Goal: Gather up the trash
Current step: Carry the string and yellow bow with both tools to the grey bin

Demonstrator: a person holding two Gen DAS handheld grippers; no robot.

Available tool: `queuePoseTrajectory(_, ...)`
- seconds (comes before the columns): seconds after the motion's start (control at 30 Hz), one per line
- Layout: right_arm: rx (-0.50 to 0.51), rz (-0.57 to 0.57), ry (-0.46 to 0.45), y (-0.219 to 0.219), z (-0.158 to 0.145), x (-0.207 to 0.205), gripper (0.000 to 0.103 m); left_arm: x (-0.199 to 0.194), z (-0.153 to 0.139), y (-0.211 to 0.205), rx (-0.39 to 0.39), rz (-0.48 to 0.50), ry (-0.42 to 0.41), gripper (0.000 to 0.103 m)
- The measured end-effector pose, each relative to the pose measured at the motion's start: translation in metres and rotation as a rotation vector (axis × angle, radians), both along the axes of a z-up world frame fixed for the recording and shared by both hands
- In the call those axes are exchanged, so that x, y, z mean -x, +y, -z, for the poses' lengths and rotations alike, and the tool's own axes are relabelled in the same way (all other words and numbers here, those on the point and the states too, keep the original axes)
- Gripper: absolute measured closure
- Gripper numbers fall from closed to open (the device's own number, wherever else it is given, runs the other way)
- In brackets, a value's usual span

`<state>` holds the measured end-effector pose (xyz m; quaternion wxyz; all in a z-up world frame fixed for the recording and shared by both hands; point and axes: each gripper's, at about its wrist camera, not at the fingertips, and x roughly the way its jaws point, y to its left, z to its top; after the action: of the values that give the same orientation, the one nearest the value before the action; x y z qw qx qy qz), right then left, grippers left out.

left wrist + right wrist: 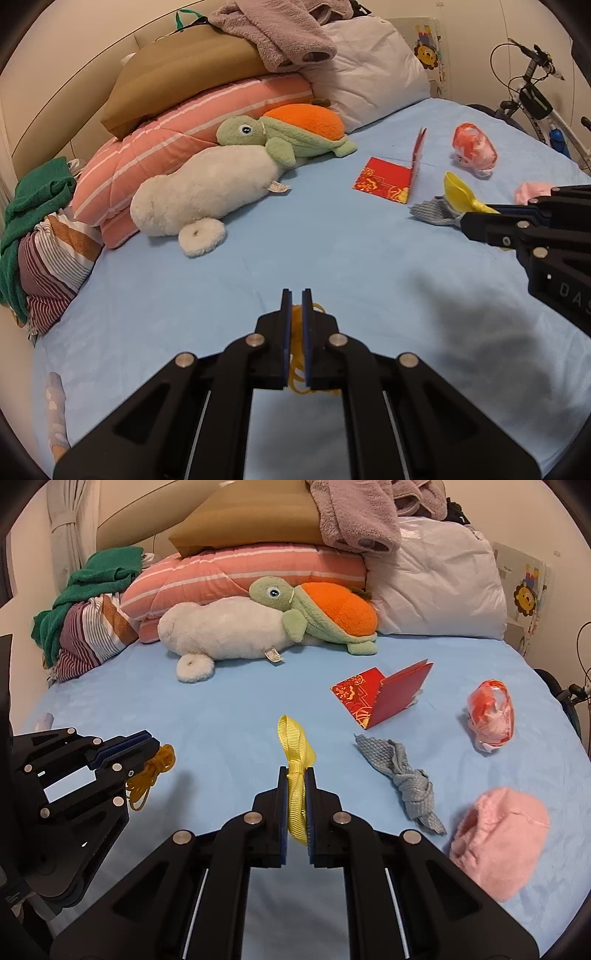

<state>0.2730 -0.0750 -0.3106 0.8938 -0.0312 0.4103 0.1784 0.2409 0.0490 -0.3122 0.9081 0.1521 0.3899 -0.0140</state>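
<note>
My left gripper (296, 295) is shut on a bundle of yellow-orange string (297, 354), held above the blue bed sheet (332, 240); the right wrist view shows that same left gripper (153, 744) with the string (153, 771) dangling from it. My right gripper (297, 771) is shut on a yellow ribbon (295, 746) whose loop sticks up past the fingertips; the left wrist view catches the right gripper (463, 218) and the ribbon (461, 194) at the right. On the sheet lie a red envelope (384, 696), a red-and-clear plastic wrapper (491, 716), a knotted grey cloth (406, 779) and a pink fluffy item (498, 842).
A white plush (225, 631) and a green-and-orange turtle plush (325, 609) lie against stacked pillows (251, 572) at the head of the bed. Green and striped clothes (85, 616) are piled at the left. A bicycle (535, 99) stands beyond the bed's right edge.
</note>
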Motion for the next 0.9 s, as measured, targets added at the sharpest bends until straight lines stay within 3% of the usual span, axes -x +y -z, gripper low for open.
queuePoseTrajectory(0.47,-0.044,0.046,-0.039,-0.074,-0.068,0.09,0.096,0.086,-0.071,-0.072,0.03,0.117,-0.061,0.097)
queuePoseTrajectory(0.9,-0.069,0.146,-0.158,-0.158,-0.144,0.166,0.096,0.149,-0.142,-0.152,0.032,0.294,-0.167,0.098)
